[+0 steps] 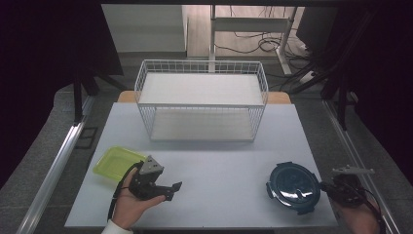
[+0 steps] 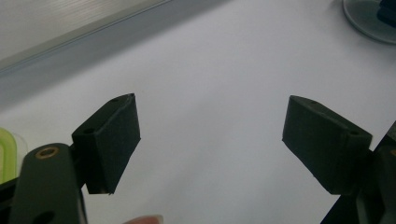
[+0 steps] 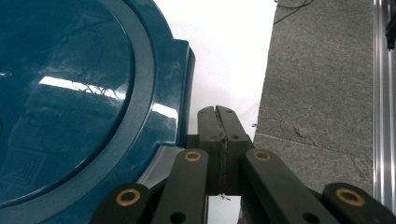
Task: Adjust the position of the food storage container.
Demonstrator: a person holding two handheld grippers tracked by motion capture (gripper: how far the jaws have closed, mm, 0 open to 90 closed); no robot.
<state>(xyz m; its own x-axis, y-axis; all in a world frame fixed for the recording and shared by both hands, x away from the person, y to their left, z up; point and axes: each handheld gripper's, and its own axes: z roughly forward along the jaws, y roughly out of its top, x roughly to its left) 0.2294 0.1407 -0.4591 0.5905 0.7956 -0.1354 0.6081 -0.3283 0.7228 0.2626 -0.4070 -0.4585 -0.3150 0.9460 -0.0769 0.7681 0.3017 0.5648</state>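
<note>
Fig.: high view. We see a pale grey-white rectangular tabletop (image 1: 219,170) set on a grey speckled floor (image 1: 44,161), w/ aluminium rails (image 1: 58,161) running along both long sides; the room beyond is dark, w/ cables and a white desk frame (image 1: 253,29) at the back. At the far centre of the table stands a white two-tier wire rack (image 1: 202,100), both shelves bare. A lime-green shallow plastic tray (image 1: 117,163) lies near the front-left edge. The round dark-teal plastic lid w/ side tabs (image 1: 293,187) lies flat at front right, close to the table's right edge. The left gripper (image 1: 168,191), held in the person's left hand (image 1: 134,202), lies just right of the green tray; in the left gripper view its pads (image 2: 114,140) stand wide apart over bare tabletop, nothing between them. The right gripper (image 3: 217,114) sits just beside the lid's right rim; in the right gripper view its jaws are pressed fully together w/ nothing held, next to one lid tab (image 3: 184,93), approx. at the table edge.
</note>
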